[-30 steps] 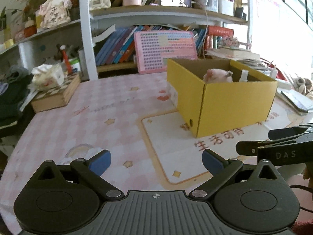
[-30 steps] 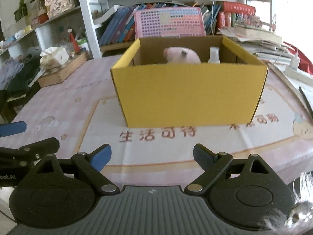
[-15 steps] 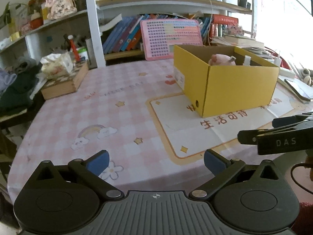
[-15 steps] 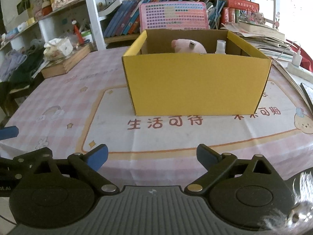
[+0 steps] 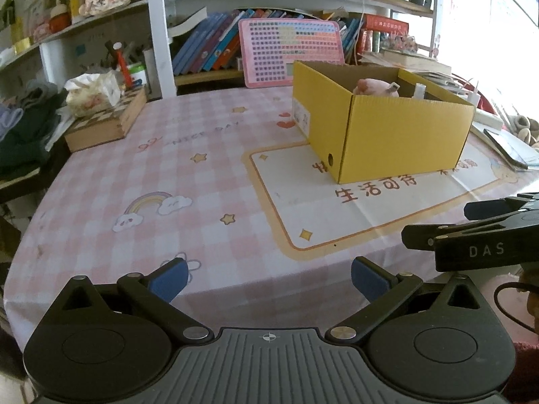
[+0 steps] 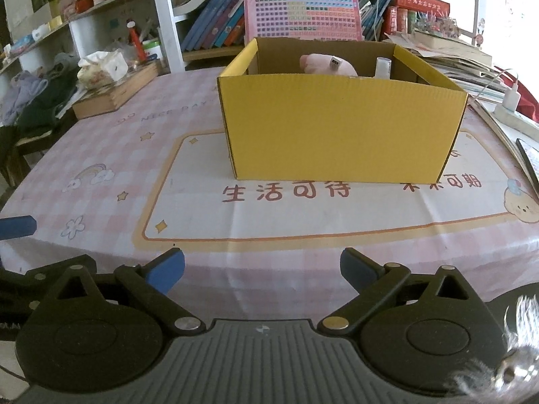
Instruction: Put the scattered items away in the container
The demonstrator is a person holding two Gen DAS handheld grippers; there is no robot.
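Note:
A yellow cardboard box [image 6: 340, 128] stands on the pink checked tablecloth [image 6: 111, 155]; it also shows in the left wrist view [image 5: 401, 134]. Inside it a pink plush toy [image 6: 328, 64] and a small white bottle [image 6: 383, 66] rise above the rim. My left gripper [image 5: 267, 281] is open and empty, near the table's front edge, left of the box. My right gripper [image 6: 262, 271] is open and empty, in front of the box and well back from it. The right gripper's side shows in the left wrist view [image 5: 478, 235].
A wooden box with a tissue pack [image 5: 101, 114] sits at the far left. A pink board [image 5: 291, 50] leans on the bookshelf behind the box. Books, a phone [image 5: 505, 149] and a charger [image 6: 512, 97] lie at the right. Dark clothes [image 6: 37, 101] hang at the left.
Both grippers have drawn back from the box toward the table's front edge; the box looks smaller and more tablecloth shows. Both stay open and empty.

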